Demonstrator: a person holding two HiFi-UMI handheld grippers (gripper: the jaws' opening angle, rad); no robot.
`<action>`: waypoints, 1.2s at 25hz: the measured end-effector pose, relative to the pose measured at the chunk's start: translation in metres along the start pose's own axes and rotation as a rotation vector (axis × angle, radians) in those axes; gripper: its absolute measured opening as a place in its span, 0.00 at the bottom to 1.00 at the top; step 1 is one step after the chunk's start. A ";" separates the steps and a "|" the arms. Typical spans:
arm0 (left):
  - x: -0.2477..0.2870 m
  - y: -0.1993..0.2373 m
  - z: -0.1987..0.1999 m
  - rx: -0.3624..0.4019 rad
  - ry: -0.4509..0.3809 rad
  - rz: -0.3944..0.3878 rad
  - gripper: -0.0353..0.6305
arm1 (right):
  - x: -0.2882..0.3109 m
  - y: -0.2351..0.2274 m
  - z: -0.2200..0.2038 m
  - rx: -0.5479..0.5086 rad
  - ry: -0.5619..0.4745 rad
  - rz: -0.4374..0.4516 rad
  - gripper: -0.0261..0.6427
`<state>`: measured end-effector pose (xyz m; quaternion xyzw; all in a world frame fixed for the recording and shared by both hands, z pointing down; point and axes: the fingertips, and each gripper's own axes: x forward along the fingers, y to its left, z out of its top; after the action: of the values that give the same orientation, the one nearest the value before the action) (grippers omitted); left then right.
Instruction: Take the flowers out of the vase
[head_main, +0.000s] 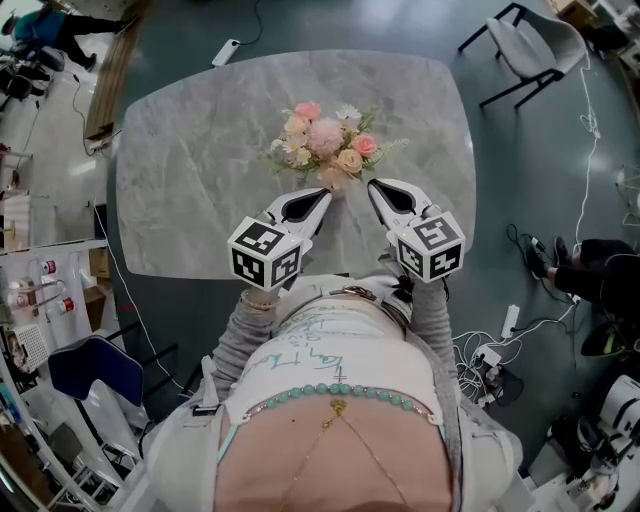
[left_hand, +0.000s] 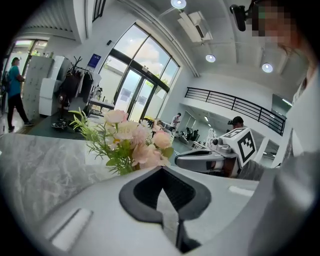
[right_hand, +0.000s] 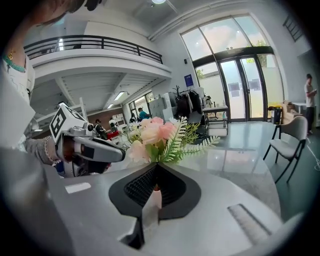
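Note:
A bouquet of pink, peach and white flowers (head_main: 325, 143) with green fronds stands in the middle of the grey marble table (head_main: 190, 170). Its vase is almost wholly hidden under the blooms and behind my jaws. My left gripper (head_main: 326, 196) points at the bouquet from the near left, shut and empty, just short of the stems. On the near right my right gripper (head_main: 372, 186) is also shut with nothing in it. The flowers (left_hand: 131, 142) rise right past the left gripper (left_hand: 161, 170), with the right gripper (left_hand: 210, 160) beside. The flowers (right_hand: 157, 137) stand behind the right gripper (right_hand: 156, 166); the left gripper (right_hand: 95, 150) shows at left.
A grey chair (head_main: 535, 45) stands beyond the table's far right corner, and a blue chair (head_main: 90, 365) on the near left. Cables and a power strip (head_main: 500, 335) lie on the floor at the right. The table's near edge (head_main: 200, 272) is right under my grippers.

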<state>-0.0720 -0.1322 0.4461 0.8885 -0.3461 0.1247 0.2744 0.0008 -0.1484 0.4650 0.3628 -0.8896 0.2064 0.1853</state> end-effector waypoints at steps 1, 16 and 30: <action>0.001 0.001 -0.003 -0.004 0.006 0.001 0.06 | 0.001 0.000 -0.003 0.000 0.010 0.001 0.08; 0.013 0.022 -0.040 -0.063 0.068 0.005 0.06 | 0.021 0.001 -0.036 0.056 0.080 0.014 0.08; 0.030 0.033 -0.056 -0.102 0.108 0.006 0.06 | 0.025 -0.006 -0.052 0.010 0.117 0.062 0.08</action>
<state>-0.0745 -0.1364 0.5170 0.8643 -0.3392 0.1554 0.3372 -0.0023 -0.1406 0.5225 0.3234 -0.8871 0.2373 0.2285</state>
